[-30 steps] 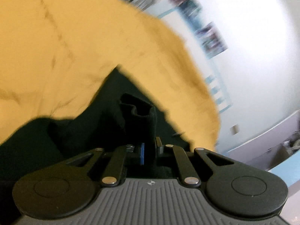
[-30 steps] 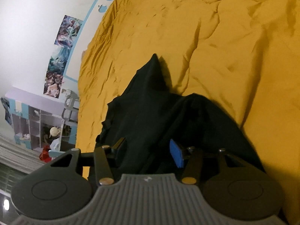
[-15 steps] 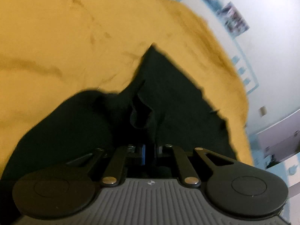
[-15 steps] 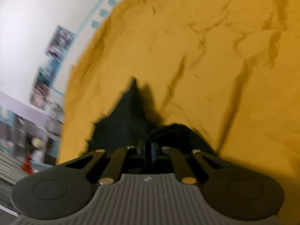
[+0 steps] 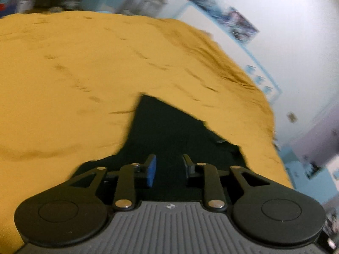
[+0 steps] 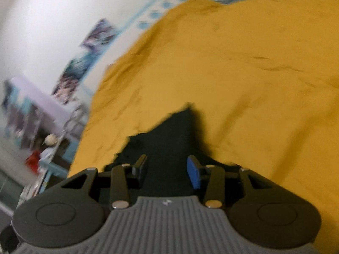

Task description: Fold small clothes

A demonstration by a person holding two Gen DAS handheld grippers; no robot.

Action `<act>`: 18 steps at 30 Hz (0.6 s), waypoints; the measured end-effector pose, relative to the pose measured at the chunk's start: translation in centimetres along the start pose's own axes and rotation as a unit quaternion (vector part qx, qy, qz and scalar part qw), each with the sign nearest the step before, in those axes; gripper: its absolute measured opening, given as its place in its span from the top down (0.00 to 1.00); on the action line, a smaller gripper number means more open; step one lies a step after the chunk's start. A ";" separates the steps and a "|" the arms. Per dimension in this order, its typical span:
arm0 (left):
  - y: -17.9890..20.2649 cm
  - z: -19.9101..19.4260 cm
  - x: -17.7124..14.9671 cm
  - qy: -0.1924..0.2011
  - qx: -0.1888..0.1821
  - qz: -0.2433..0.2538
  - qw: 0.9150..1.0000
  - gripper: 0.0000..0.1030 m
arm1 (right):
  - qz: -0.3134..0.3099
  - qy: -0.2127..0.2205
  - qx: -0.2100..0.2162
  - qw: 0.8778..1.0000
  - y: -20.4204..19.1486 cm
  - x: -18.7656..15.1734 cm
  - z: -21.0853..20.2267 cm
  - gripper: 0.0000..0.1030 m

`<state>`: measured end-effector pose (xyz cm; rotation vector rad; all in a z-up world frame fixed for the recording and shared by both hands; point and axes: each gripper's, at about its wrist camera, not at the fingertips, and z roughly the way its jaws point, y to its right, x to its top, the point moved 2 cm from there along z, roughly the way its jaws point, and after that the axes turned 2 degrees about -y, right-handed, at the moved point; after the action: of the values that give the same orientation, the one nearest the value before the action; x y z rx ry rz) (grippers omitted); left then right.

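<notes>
While both views are smeared by motion blur, the main layout reads clearly enough. A black garment [image 5: 169, 131] lies on a mustard-yellow bed sheet [image 5: 63, 74], and each camera looks across it from the near edge. In the left wrist view the cloth spreads out from under the left claw [image 5: 169, 165] and narrows to a pointed corner farther up the bed, with a ragged edge running down its right side. The left claw stands open: its blue-padded finger and its black finger are apart, with only dark cloth showing in the gap and nothing pinched between them. Whether the fingertips touch the fabric cannot be told.

In the right wrist view the same black garment [image 6: 167, 139] reaches away from the right claw [image 6: 167, 167] to a narrow tip, with yellow sheet [image 6: 243, 67] on both sides. The right claw is also open, black finger on one side and blue pad on the other, holding nothing.

Beyond the bed, a white wall [image 5: 286, 21] carries a row of posters [image 6: 82, 65] and a pale blue border stripe. At the left edge of the right wrist view there is a shelf [image 6: 38, 131] with small blurred items, including something red.
</notes>
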<state>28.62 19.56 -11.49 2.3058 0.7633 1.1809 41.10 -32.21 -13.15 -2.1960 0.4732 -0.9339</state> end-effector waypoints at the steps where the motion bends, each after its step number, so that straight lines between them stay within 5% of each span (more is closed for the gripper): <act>1: 0.4 1.1 0.1 -0.006 -0.014 0.008 1.000 0.71 | -0.011 -0.008 0.017 1.000 -0.7 0.3 1.3 0.62; 6: 0.2 7.0 -0.4 -0.060 -0.009 0.045 0.997 0.71 | -0.051 -0.041 0.015 0.998 -1.8 1.4 8.5 0.58; 10: -1.8 9.8 -0.9 -0.089 0.025 0.043 0.995 0.77 | -0.034 -0.051 -0.067 0.996 0.8 2.5 12.3 0.61; 12: -2.4 10.1 -1.0 -0.092 0.017 0.040 0.995 0.78 | -0.034 -0.044 -0.093 0.994 1.7 3.1 12.7 0.62; 14: -2.4 9.9 -0.8 -0.092 0.010 0.035 0.995 0.78 | -0.031 -0.022 -0.073 0.997 2.3 4.3 12.0 0.58; 18: -1.3 8.7 -0.7 -0.081 -0.001 0.039 0.996 0.67 | -0.024 0.017 -0.078 0.996 3.8 7.3 11.6 0.50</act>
<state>35.15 18.94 -17.38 2.4131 0.6186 1.0108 54.29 -33.64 -18.18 -2.3449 0.5270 -0.9920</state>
